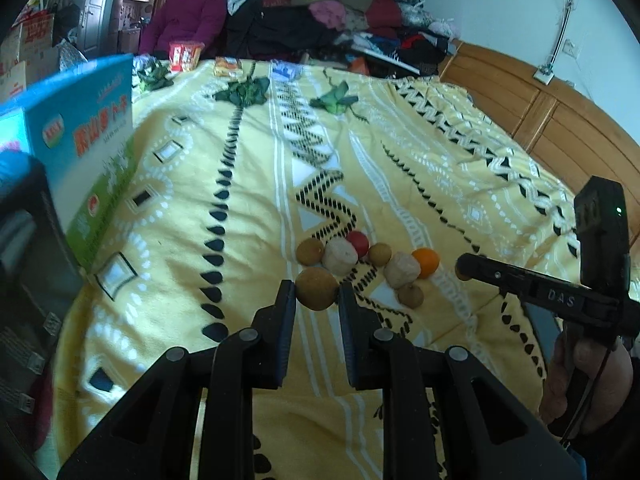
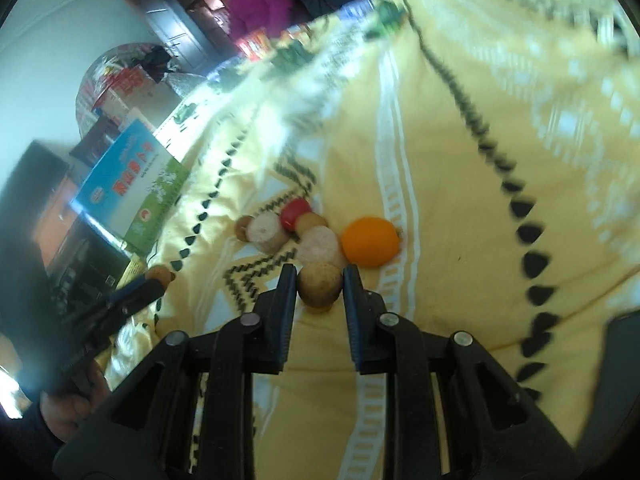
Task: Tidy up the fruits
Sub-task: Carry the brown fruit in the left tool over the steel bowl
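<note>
On yellow patterned bedspread [image 1: 248,184], left-wrist view: left gripper [image 1: 317,294] fingers clamped on brown round fruit [image 1: 317,288], nearest of a cluster w/ red fruit [image 1: 357,242] & orange [image 1: 425,262]. Right gripper [image 1: 464,266] reaching in from right.

In right-wrist view: right gripper [image 2: 320,280] fingers hugging small brown fruit [image 2: 319,283] resting on bedspread, just below orange [image 2: 370,242]; contact w/ right finger unclear. Blue-green box [image 2: 132,182] at left.

Bed [image 1: 248,216], yellow patterned cover. Fruit cluster near centre: tomato [image 1: 357,242] at 12 o'clock, orange [image 1: 426,262] at 3, brown round fruits [image 1: 310,251] and pale cut chunks [image 1: 340,257] between, touching. Blue-green box [image 1: 94,136] at 9 on the edge. Snack packs [image 1: 184,56] and clothes pile [image 1: 340,12] at 12, far end.
</note>
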### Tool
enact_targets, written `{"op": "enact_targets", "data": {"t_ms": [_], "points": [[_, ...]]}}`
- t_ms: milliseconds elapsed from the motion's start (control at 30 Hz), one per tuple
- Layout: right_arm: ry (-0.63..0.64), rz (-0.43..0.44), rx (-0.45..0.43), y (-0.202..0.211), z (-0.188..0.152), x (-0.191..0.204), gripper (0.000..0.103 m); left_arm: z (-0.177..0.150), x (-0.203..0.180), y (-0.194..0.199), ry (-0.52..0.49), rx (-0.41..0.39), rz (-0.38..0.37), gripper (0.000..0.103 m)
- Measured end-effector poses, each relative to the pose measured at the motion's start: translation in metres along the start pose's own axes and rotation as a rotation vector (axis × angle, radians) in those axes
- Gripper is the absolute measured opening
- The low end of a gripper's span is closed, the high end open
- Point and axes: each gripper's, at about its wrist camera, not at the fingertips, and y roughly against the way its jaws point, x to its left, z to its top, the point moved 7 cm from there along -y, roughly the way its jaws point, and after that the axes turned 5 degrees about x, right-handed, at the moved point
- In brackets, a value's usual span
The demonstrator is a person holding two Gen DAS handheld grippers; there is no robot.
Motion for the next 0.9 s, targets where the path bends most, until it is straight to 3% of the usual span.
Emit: {"op": "enact_targets", "data": {"t_ms": [233,433,700,900], "points": [[0.183,-0.025,-0.058,0.024,0.022,0.079,0.024,0.026,0.032,0.086,0.037,-0.139,0.07,0.021],[0.323,0.065,-0.088,0.03,0.04,0.181,0.024,0.031,0.12,0.186,0.151,-0.27,0.223,0.021],[0.53,0.258,-0.042,0.003,0.032,0.354,0.024,-0.01,0.265,0.294,0.373,-0.361,0.466,0.021],[0.628,0.345,0.071,-0.039,-0.001,0.446,0.024,-0.052,0.33,0.321,0.496,-0.353,0.552,0.021]]}}
